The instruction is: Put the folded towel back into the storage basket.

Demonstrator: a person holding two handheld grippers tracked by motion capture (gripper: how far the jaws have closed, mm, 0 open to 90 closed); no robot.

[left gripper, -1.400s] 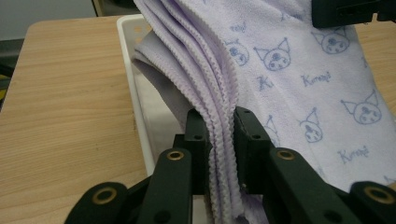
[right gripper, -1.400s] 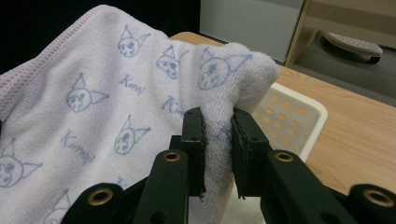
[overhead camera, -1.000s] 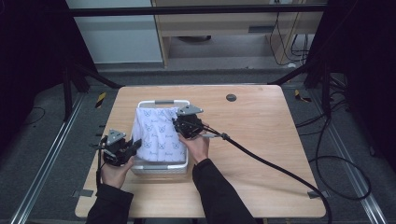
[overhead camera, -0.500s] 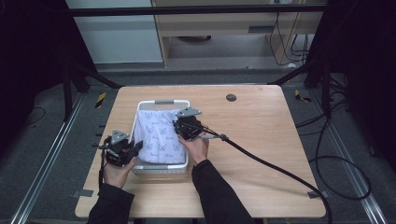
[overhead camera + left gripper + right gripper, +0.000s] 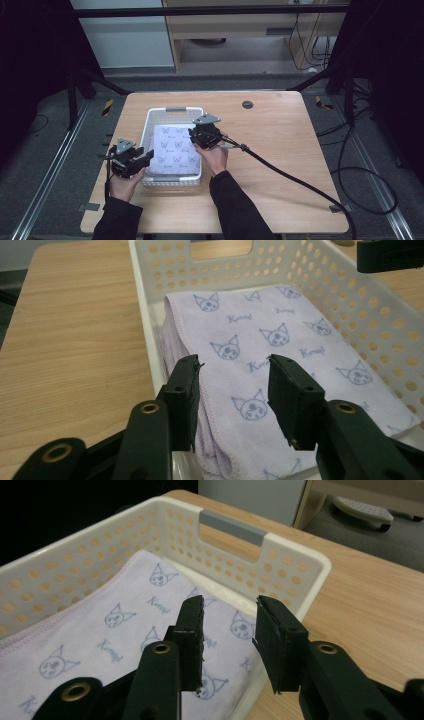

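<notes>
A folded lilac towel printed with cat faces lies flat inside a white perforated basket on the wooden table. My left gripper hovers at the basket's near left corner. In the left gripper view it stands open just above the towel's near edge, nothing between its jaws. My right gripper is over the basket's right rim. In the right gripper view it is open above the towel's corner, with the basket's wall and grey handle behind.
The basket sits left of the middle of the table. A small dark round disc lies near the far edge. The right gripper's black cable trails across the table to its right front corner.
The towel, earlier raised and spread wider over the basket, now lies flat and folded inside it. Both grippers have barely shifted.
</notes>
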